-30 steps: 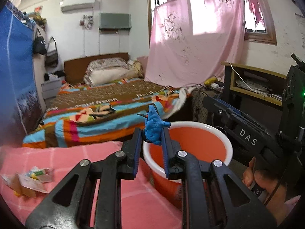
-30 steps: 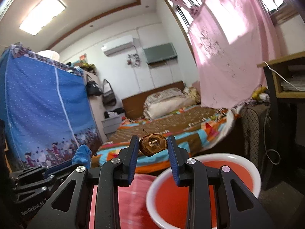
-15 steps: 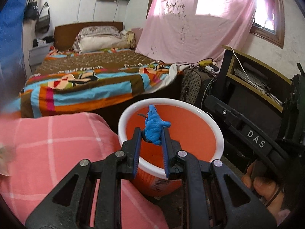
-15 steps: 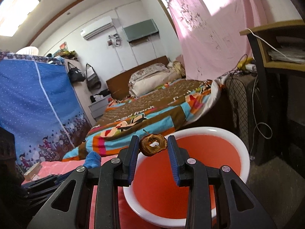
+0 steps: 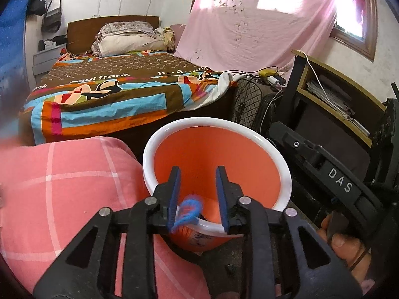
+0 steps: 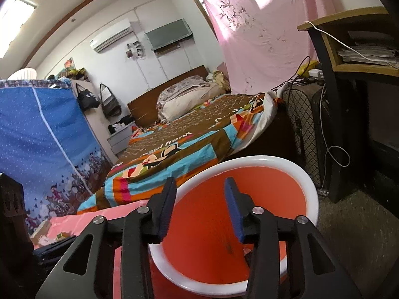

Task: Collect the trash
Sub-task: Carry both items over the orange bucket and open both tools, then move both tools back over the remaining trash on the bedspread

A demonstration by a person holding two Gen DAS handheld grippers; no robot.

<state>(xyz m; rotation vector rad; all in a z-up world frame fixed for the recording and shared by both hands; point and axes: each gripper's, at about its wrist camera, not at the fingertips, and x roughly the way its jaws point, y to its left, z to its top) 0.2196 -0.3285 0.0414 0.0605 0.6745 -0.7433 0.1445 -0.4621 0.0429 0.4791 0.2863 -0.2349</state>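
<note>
Bedroom: bed (image 5: 119, 92) with patterned cover behind, pink curtain (image 5: 254, 25) at window, pink checked cloth (image 5: 62, 186) in front. Orange bucket (image 5: 249, 164) with white rim beside the cloth. Left gripper (image 5: 197, 194) over the bucket, jaws wide; blurred blue wrapper (image 5: 189, 209) loose between them. Right gripper (image 6: 199, 209) over the bucket, jaws wide, nothing held.

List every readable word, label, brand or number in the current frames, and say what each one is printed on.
"DAS": white letters on the black body of the right gripper, seen from the left wrist view.
"paul frank": pale lettering on the brown patterned bedspread; the first letter is partly lost in the left wrist view.
A second pale word on the same bedspread: illegible.
Sticker on the outside of the orange plastic bucket with a white rim: too small to read.
</note>
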